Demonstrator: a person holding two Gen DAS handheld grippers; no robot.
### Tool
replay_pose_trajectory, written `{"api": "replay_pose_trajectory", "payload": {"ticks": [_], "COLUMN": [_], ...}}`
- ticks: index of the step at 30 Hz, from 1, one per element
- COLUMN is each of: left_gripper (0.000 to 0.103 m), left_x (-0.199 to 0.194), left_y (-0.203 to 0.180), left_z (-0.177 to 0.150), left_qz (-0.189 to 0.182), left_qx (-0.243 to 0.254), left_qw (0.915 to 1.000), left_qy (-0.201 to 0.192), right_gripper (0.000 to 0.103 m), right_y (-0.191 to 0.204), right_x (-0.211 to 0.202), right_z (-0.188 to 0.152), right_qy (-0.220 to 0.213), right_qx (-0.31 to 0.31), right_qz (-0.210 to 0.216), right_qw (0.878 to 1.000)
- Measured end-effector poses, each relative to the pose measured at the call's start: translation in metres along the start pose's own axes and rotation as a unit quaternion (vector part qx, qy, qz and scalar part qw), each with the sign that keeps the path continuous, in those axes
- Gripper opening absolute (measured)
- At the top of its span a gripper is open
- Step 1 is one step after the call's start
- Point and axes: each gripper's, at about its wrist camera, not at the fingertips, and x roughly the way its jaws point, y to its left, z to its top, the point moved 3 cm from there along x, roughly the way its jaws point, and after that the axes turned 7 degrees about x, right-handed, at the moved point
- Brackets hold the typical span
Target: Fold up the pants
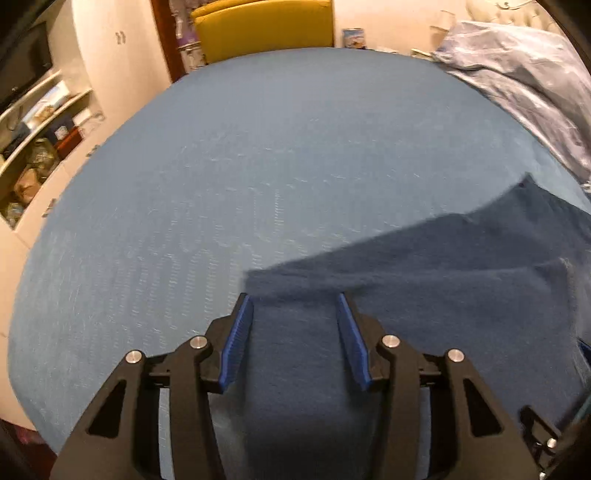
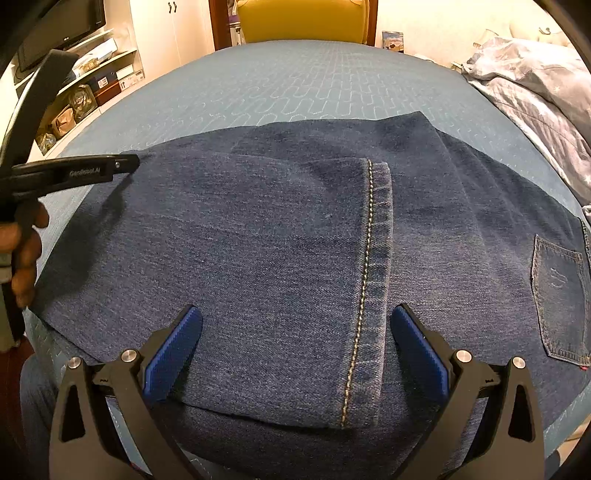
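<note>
Dark blue jeans lie flat on a blue bedcover, folded so the leg hem rests over the seat, with a back pocket at the right. My right gripper is open just above the near folded edge, jaws wide either side of the hem. My left gripper is open over the left fold of the jeans; it also shows in the right wrist view, at the jeans' far left corner.
A crumpled grey-blue duvet lies at the right of the bed. A yellow chair stands beyond the far edge. Shelves with boxes and a TV are at the left.
</note>
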Motion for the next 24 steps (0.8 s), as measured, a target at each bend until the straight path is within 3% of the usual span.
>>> {"api": "replay_pose_trajectory", "payload": {"ticks": [5, 7, 10, 12, 14, 16, 20, 22, 24], "left_gripper": [0.060, 0.060, 0.059, 0.059, 0.058, 0.058, 0.056, 0.054, 0.046], "left_x": [-0.019, -0.031, -0.050, -0.058, -0.071, -0.078, -0.091, -0.093, -0.092], "left_y": [0.029, 0.038, 0.048, 0.052, 0.051, 0.049, 0.039, 0.035, 0.025], "left_z": [-0.016, -0.033, -0.070, -0.094, -0.120, -0.141, -0.170, -0.175, -0.169], "left_qz": [-0.015, -0.019, -0.032, -0.048, -0.055, -0.069, -0.078, -0.077, -0.077], "left_qx": [-0.066, -0.086, -0.116, -0.136, -0.146, -0.164, -0.160, -0.163, -0.158], "left_qw": [0.9975, 0.9956, 0.9920, 0.9890, 0.9872, 0.9836, 0.9833, 0.9829, 0.9836], "left_qy": [-0.023, -0.029, -0.037, -0.034, -0.033, -0.032, -0.037, -0.039, -0.040], "right_gripper": [0.098, 0.098, 0.096, 0.087, 0.070, 0.059, 0.037, 0.030, 0.030], "right_y": [-0.003, -0.005, -0.002, 0.005, 0.011, 0.014, 0.009, 0.002, -0.001], "right_x": [-0.008, -0.025, -0.051, -0.056, -0.050, -0.040, -0.001, 0.020, 0.027], "right_z": [0.005, 0.012, 0.031, 0.045, 0.059, 0.069, 0.077, 0.075, 0.072], "right_qy": [-0.003, -0.038, -0.081, -0.092, -0.091, -0.089, -0.050, -0.018, -0.015], "right_qx": [-0.008, -0.015, -0.029, -0.040, -0.053, -0.061, -0.073, -0.074, -0.075], "right_qz": [-0.014, -0.030, -0.022, -0.005, 0.000, 0.002, -0.025, -0.044, -0.034], "right_qw": [1.000, 0.999, 0.996, 0.995, 0.994, 0.994, 0.996, 0.996, 0.997]}}
